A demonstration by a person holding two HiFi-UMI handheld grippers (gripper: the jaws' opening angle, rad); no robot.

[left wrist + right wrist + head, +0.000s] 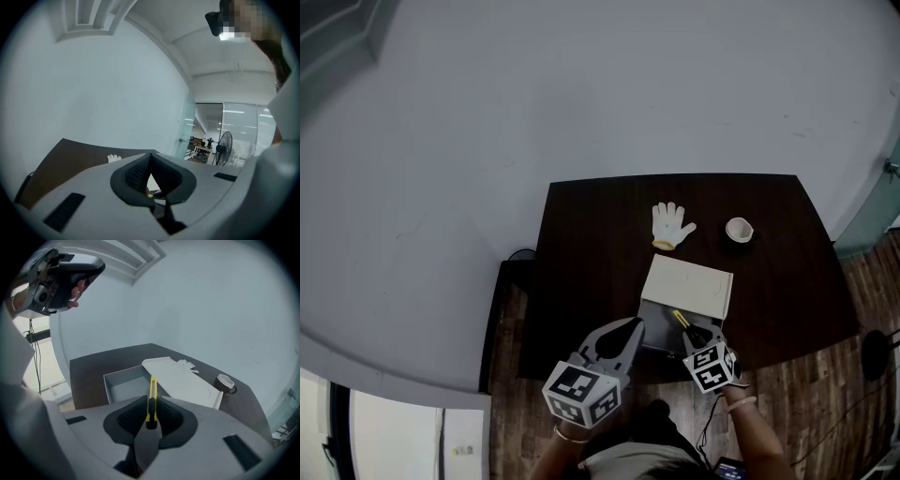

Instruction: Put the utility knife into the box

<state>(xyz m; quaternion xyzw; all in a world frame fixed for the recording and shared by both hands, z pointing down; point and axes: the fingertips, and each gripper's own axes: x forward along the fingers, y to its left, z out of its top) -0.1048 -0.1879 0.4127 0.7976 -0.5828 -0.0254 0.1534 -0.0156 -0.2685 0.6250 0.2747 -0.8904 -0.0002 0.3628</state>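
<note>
A yellow utility knife (153, 389) sticks out forward from my right gripper (151, 403), which is shut on its black rear end. It hangs over the near edge of an open grey box (123, 386), whose white lid (183, 380) is folded back behind it. In the head view the knife (682, 321) points into the box (661, 335) from the right gripper (695, 336). My left gripper (628, 330) hovers at the box's left side. Its jaws (150, 157) meet at the tips with nothing held.
On the dark table (581, 244), a white glove (672, 225) lies behind the box and a small round white cup-like thing (739, 230) sits at the back right. The table's near edge runs just under both grippers, with wooden floor below.
</note>
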